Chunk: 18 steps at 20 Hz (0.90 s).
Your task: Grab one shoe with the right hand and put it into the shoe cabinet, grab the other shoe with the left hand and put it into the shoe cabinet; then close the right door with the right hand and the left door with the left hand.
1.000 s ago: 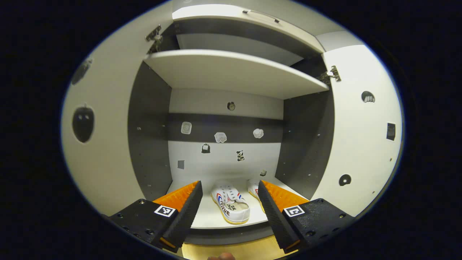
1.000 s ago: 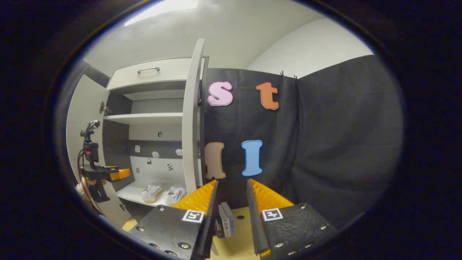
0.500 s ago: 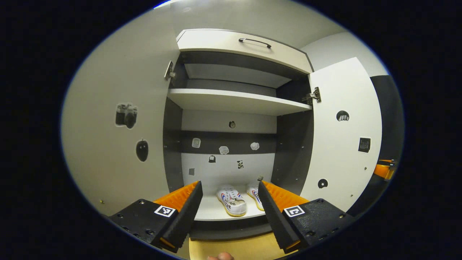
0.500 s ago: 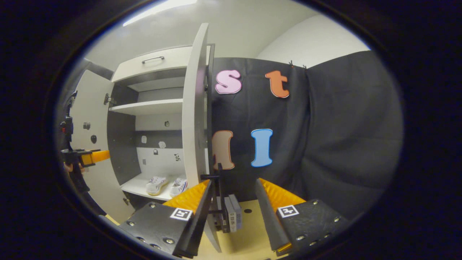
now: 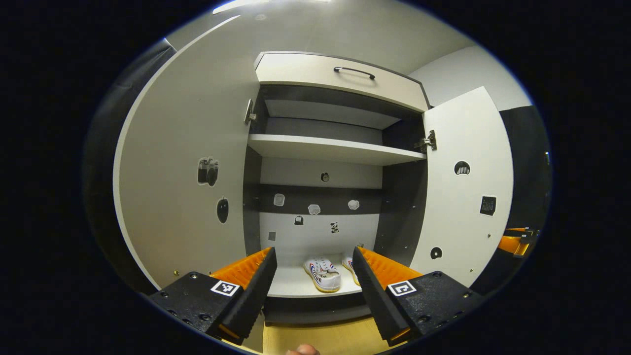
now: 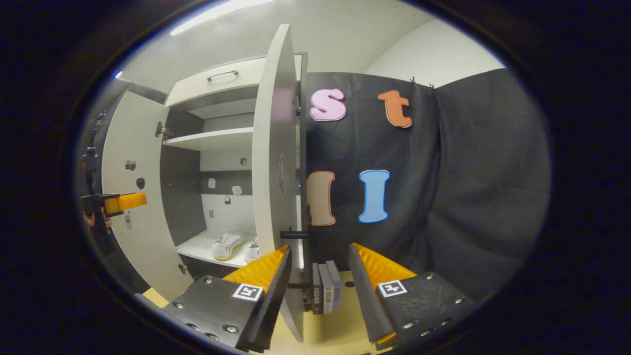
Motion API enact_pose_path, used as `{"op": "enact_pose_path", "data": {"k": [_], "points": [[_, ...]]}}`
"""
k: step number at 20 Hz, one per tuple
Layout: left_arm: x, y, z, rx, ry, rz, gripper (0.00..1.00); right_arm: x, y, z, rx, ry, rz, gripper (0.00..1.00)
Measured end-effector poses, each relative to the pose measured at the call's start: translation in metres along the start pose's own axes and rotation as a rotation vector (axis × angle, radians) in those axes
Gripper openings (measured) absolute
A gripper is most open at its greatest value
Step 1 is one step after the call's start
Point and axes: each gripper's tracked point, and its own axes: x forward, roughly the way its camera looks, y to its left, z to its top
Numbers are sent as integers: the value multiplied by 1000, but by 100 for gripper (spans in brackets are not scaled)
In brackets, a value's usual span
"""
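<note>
Left gripper view is facing the open shoe cabinet (image 5: 340,81) with both shoes sitting inside.
Two white shoes (image 5: 323,273) are lying side by side on the bottom shelf (image 5: 296,287), under a higher shelf (image 5: 335,148). Left door (image 5: 182,187) and right door (image 5: 466,197) are both standing wide open. Left gripper (image 5: 314,288) is hovering in front of the cabinet, fingers spread apart and holding nothing. In the right gripper view, the right gripper (image 6: 318,291) is hanging just beside the right door's edge (image 6: 278,162), fingers also apart and gripping nothing.
</note>
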Motion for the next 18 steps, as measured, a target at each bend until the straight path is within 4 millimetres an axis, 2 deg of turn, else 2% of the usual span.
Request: {"op": "enact_pose_path", "data": {"k": [1, 2, 7, 9, 10, 14, 15, 18], "points": [[-2, 0, 1, -1, 0, 4, 96, 1, 7, 0, 4, 3, 26, 70], [-4, 0, 2, -2, 0, 6, 90, 2, 14, -1, 7, 4, 54, 70], [-8, 7, 5, -4, -13, 33, 94, 9, 60, -3, 10, 11, 189, 70], [-16, 14, 7, -6, -14, 52, 90, 14, 73, -4, 11, 17, 224, 70], [-20, 17, 8, -5, -13, 61, 93, 17, 77, -5, 7, 21, 232, 70], [-34, 28, 14, -3, -23, 93, 93, 25, 93, -8, 21, 36, 275, 70], [-39, 30, 17, -5, -29, 101, 96, 27, 98, -7, 24, 36, 287, 70], [-54, 36, 27, -2, -53, 126, 90, 34, 117, -8, 30, 44, 331, 70]]}}
